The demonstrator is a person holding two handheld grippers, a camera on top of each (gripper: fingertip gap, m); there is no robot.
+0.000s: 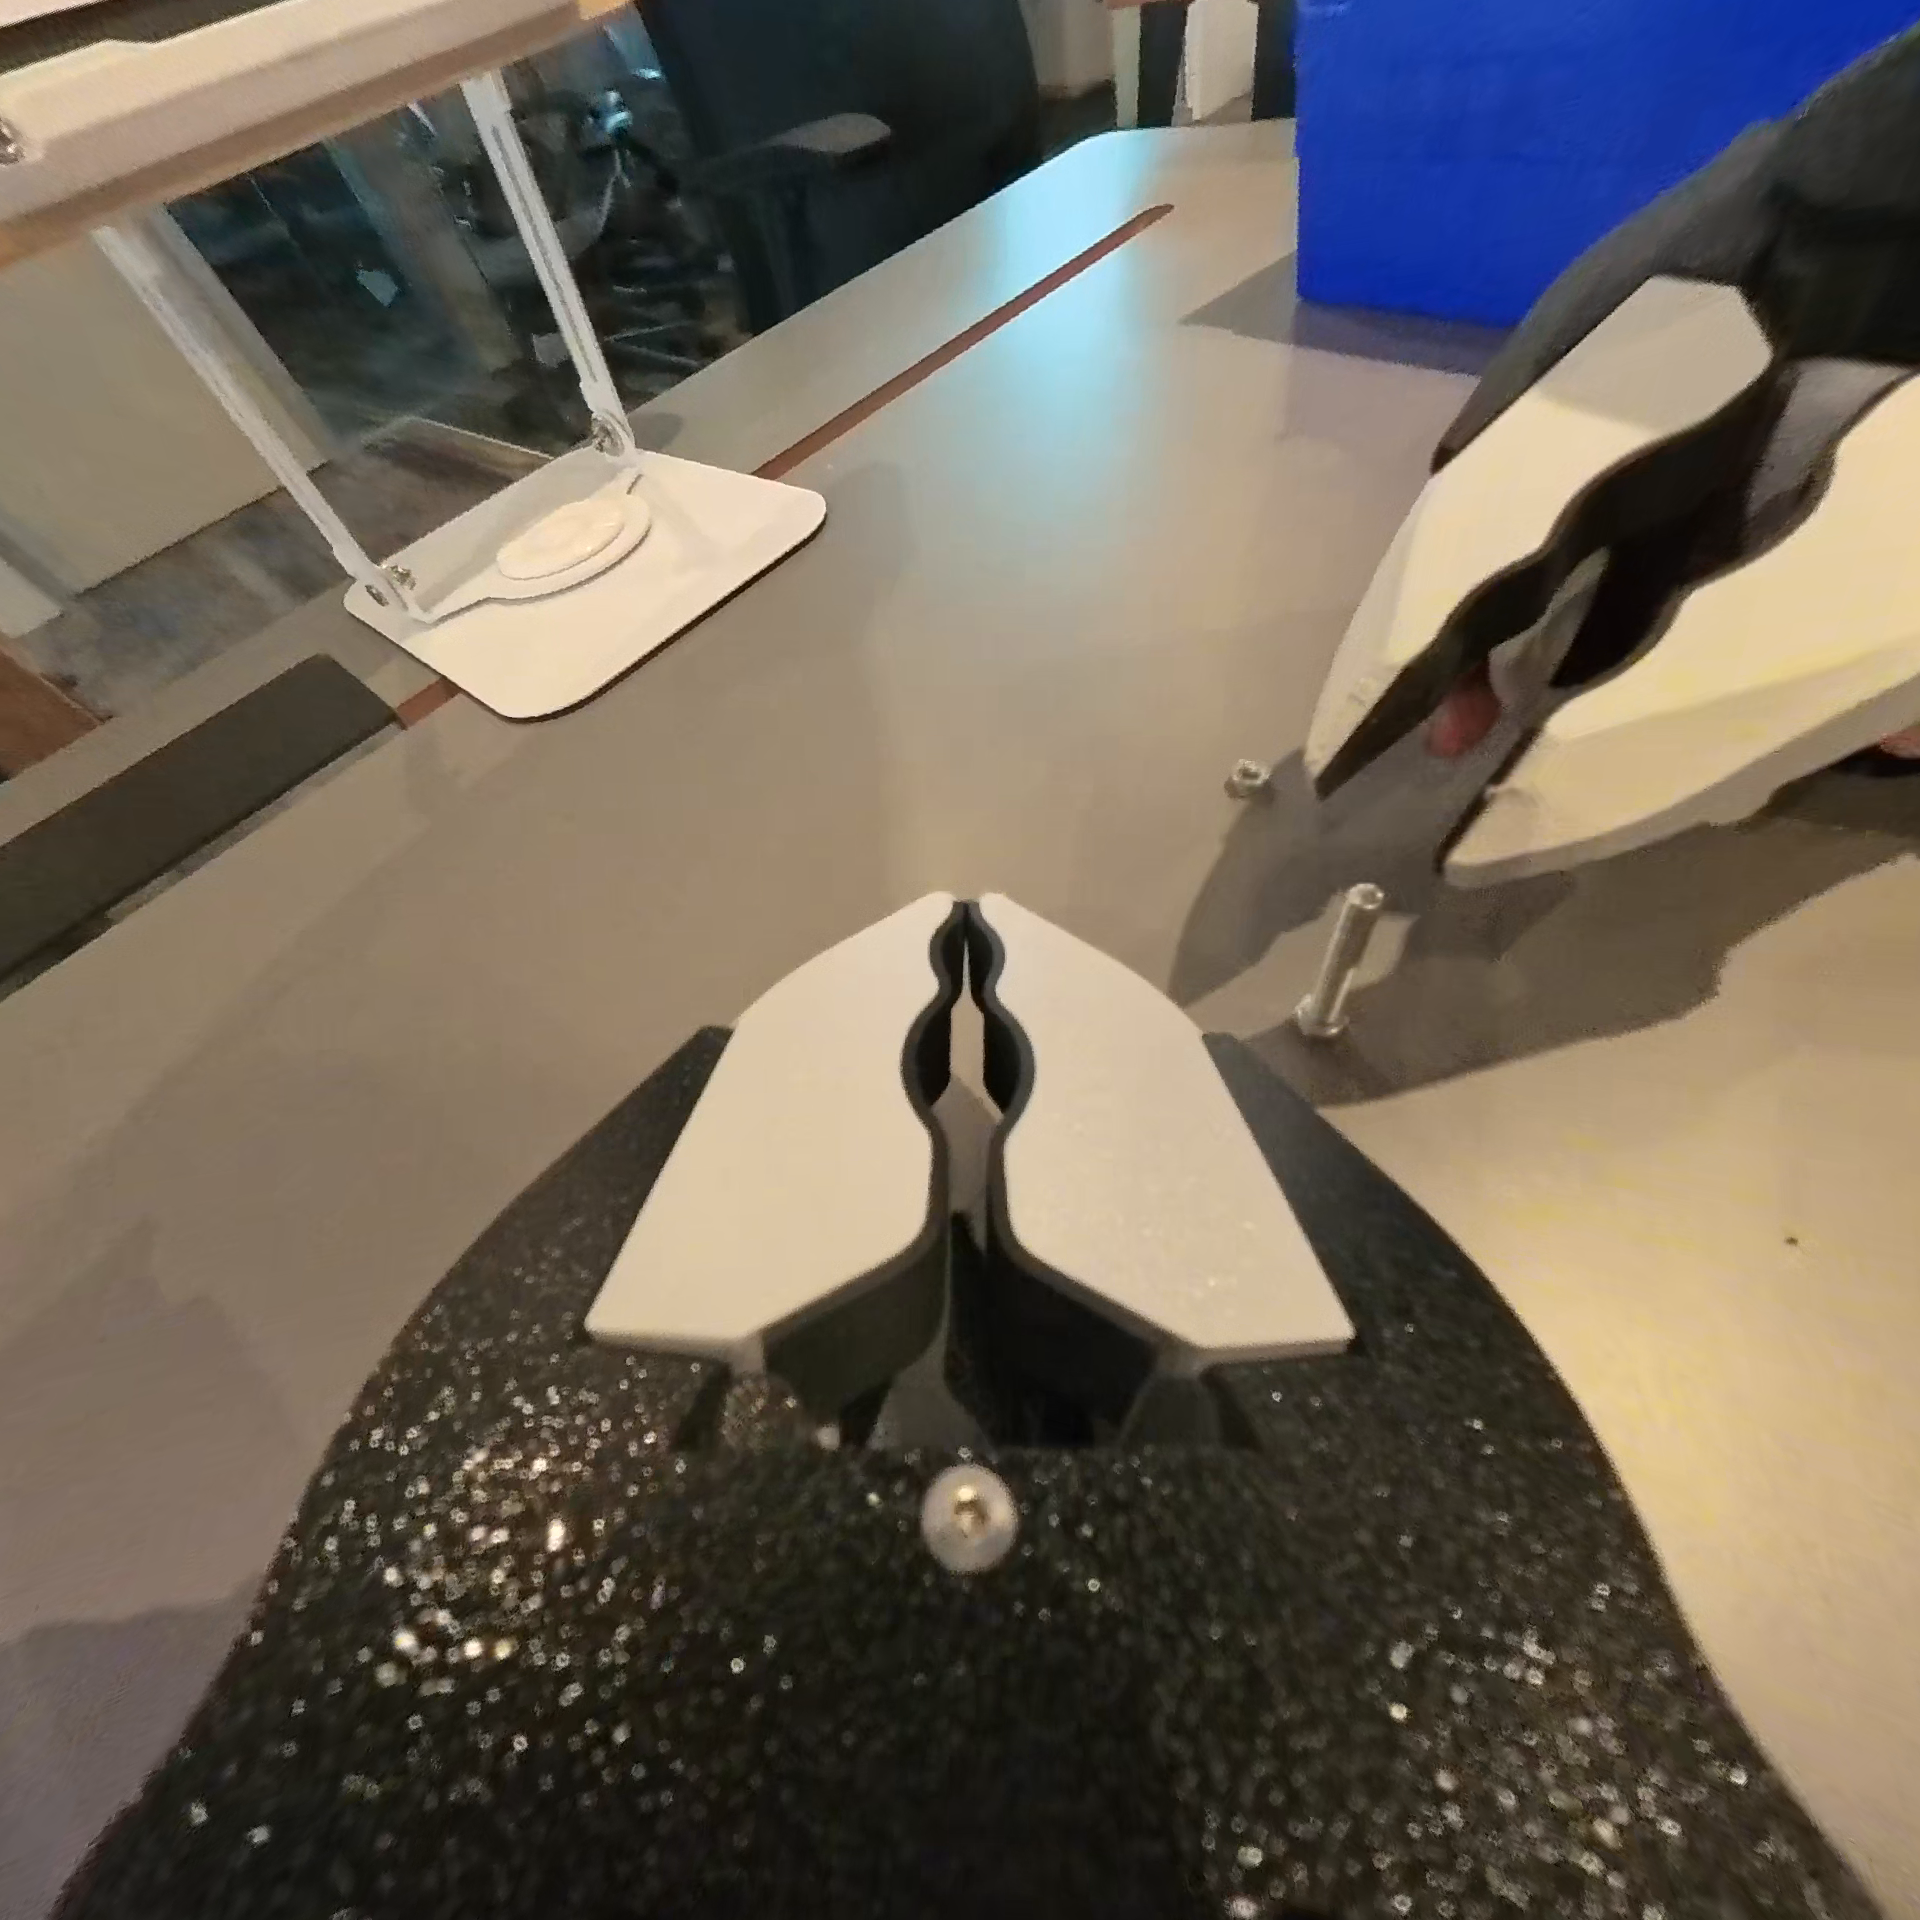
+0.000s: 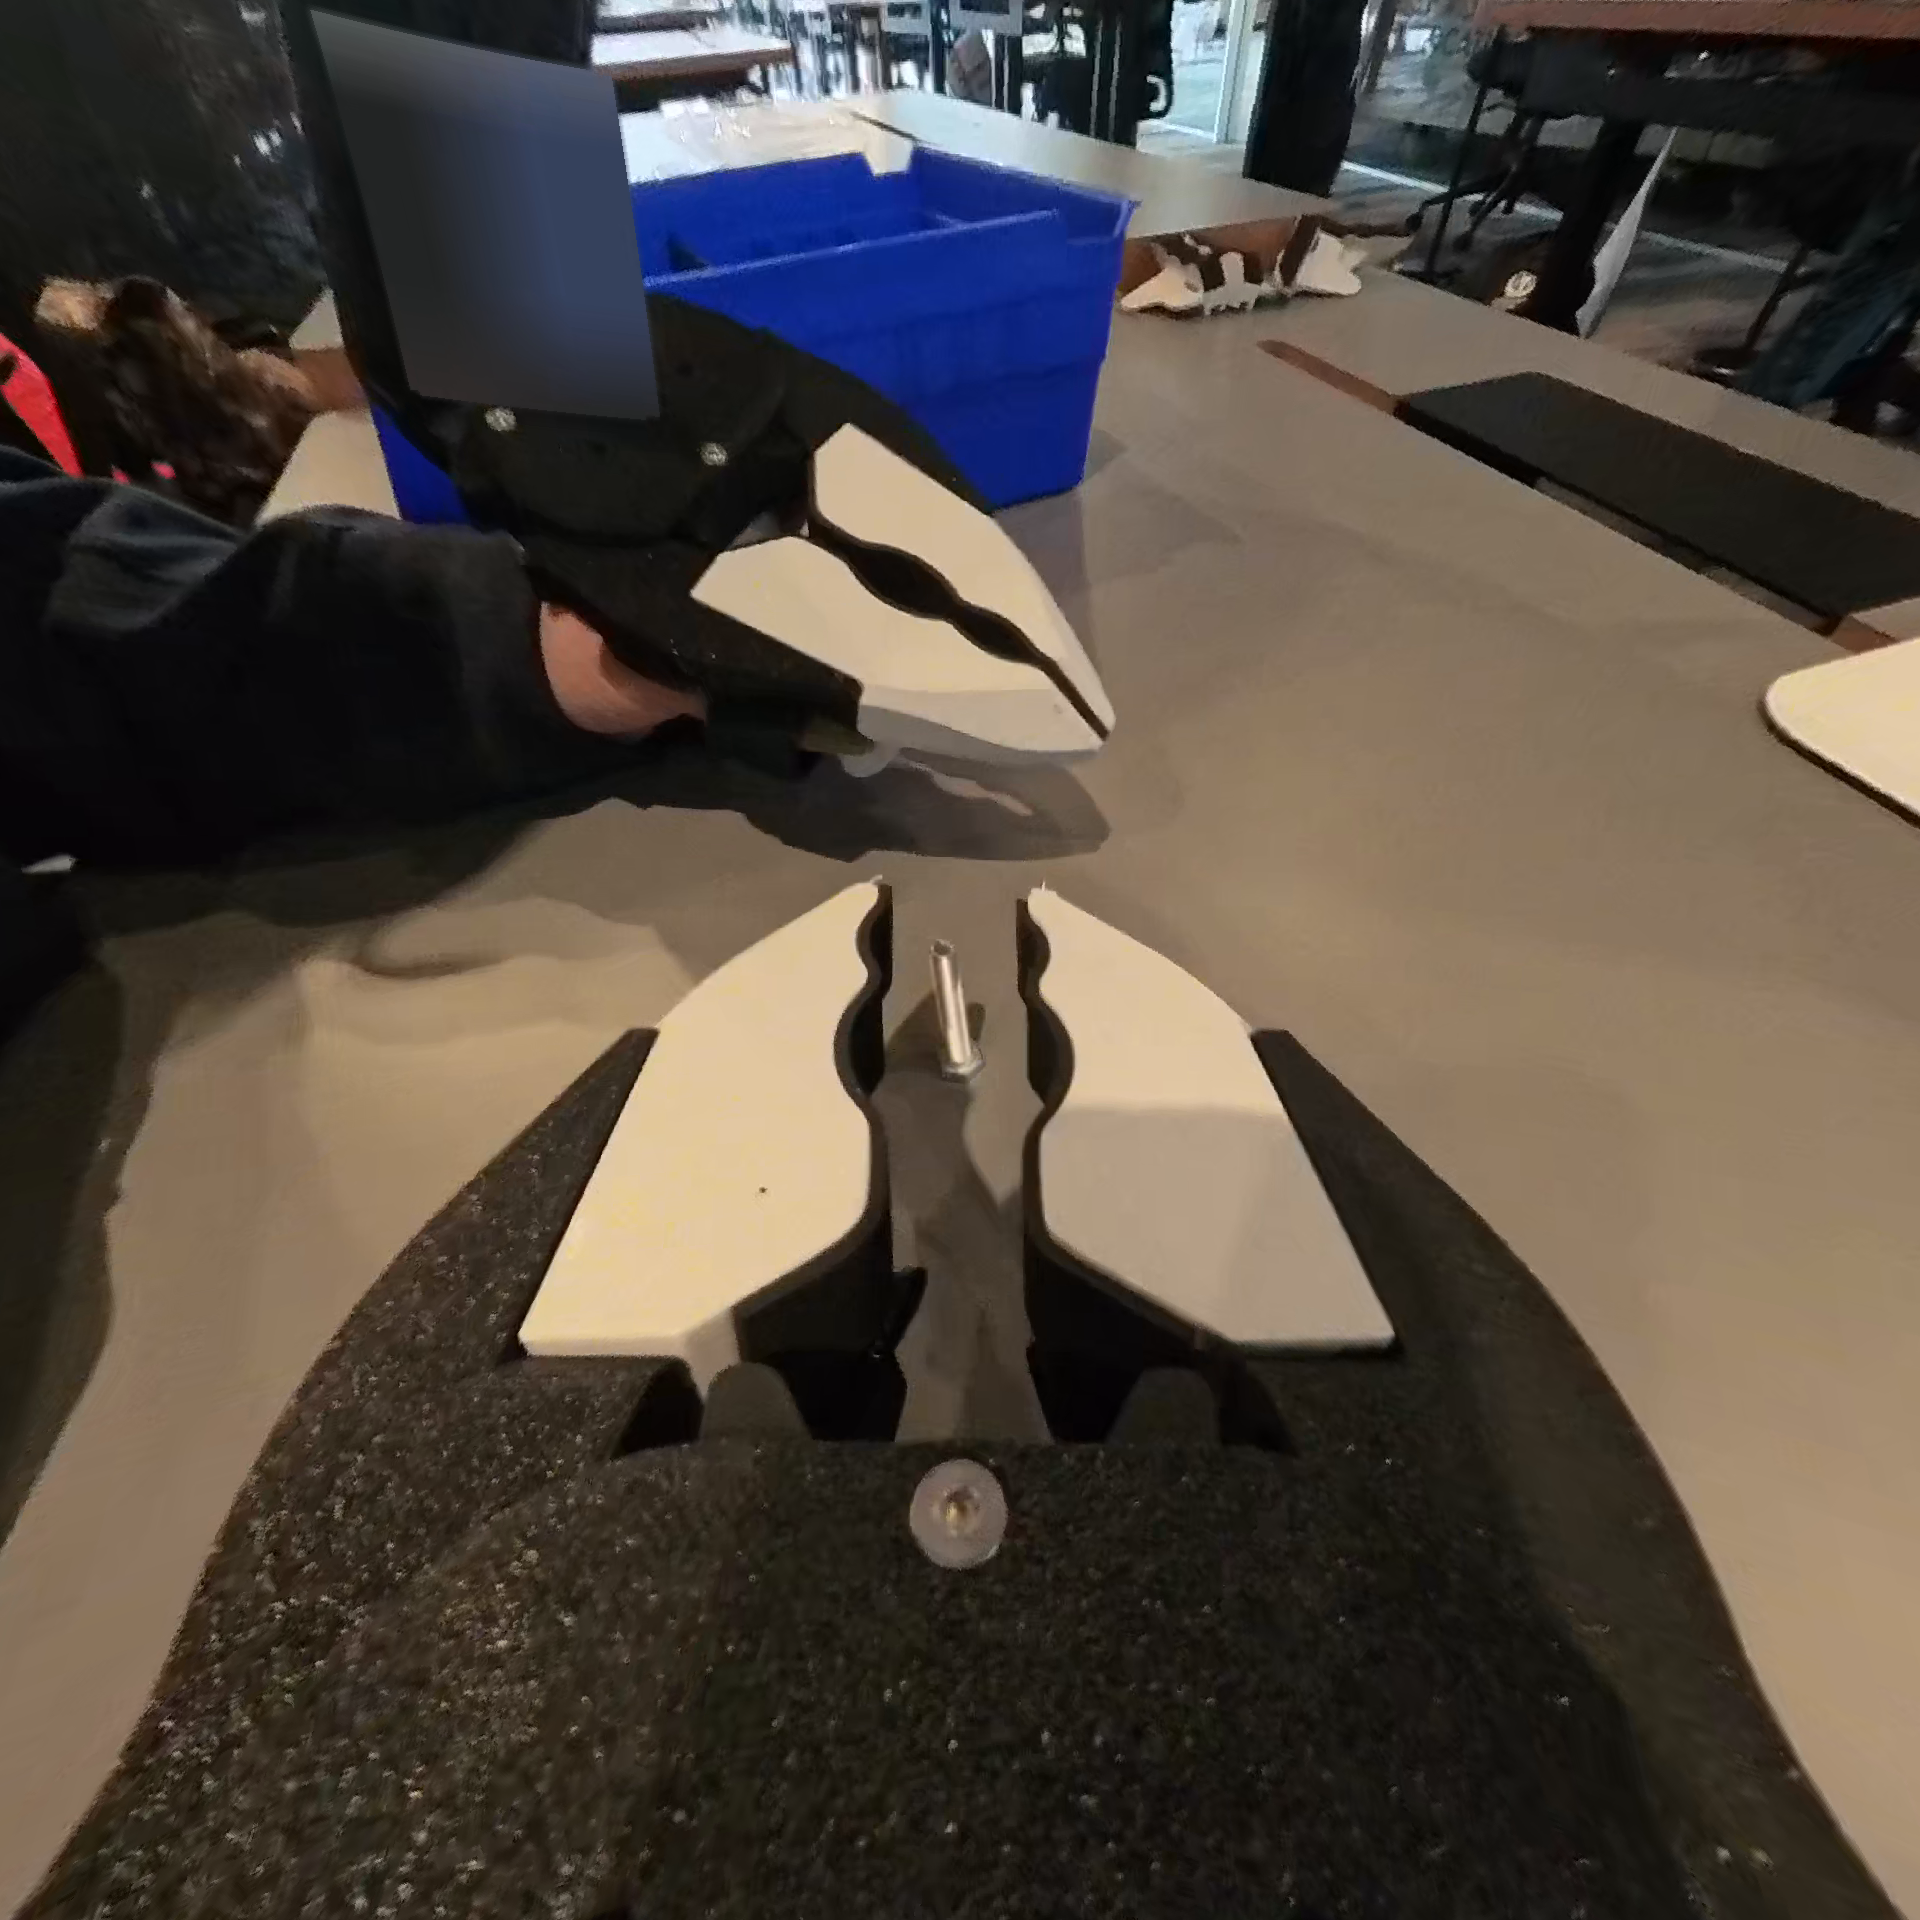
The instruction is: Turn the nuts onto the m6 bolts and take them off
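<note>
A silver bolt (image 2: 948,1003) stands on its head on the grey table (image 2: 1403,935), shank up. My right gripper (image 2: 958,888) is open, with the bolt between its fingers and clear of both pads. In the left wrist view the bolt (image 1: 1340,956) stands just below the open right gripper (image 1: 1384,823). A small silver nut (image 1: 1242,776) lies on the table just left of that gripper's tips. My left gripper (image 1: 966,904) is shut and empty, held low over the table, left of the bolt. It also shows in the right wrist view (image 2: 1091,722), beyond the bolt.
A blue bin (image 2: 935,291) stands at the back of the table. A white stand base (image 1: 582,592) with clear legs sits to the left. Black mats (image 2: 1662,488) lie along the table's seam. A person's black sleeve (image 2: 312,665) holds the left gripper. Spacing between my two grippers at the tips: around 7 cm. The small silver nut (image 1: 1242,776) is about 8 cm from my right fingertips.
</note>
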